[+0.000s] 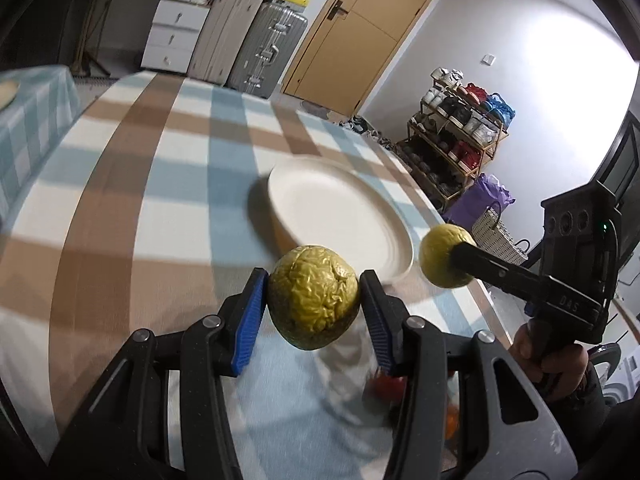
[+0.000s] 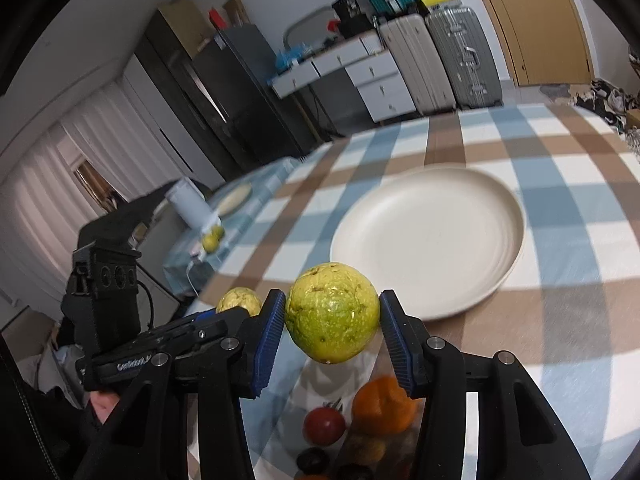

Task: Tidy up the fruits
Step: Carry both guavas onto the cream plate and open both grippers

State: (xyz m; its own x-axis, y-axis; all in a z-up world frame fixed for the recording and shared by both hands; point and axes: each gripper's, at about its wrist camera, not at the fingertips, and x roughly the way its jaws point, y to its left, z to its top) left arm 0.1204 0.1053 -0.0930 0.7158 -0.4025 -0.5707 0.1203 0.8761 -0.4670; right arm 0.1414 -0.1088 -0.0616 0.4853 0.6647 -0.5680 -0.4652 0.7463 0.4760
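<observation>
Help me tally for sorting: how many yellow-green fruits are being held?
2: a wrinkled fruit in the left hand-held gripper, a smoother fruit in the right hand-held gripper. Other fruits lie below.

The right gripper (image 2: 332, 322) has its blue-padded jaws closed on a yellow-green fruit (image 2: 332, 316), held in the air above the checked counter (image 2: 560, 200). Just beyond it lies a bare cream plate (image 2: 428, 240), and below it sit an orange (image 2: 382, 406) and a red tomato (image 2: 324, 426). At left, the left gripper (image 2: 240, 308) holds a wrinkled yellow fruit (image 2: 239, 300).
</observation>
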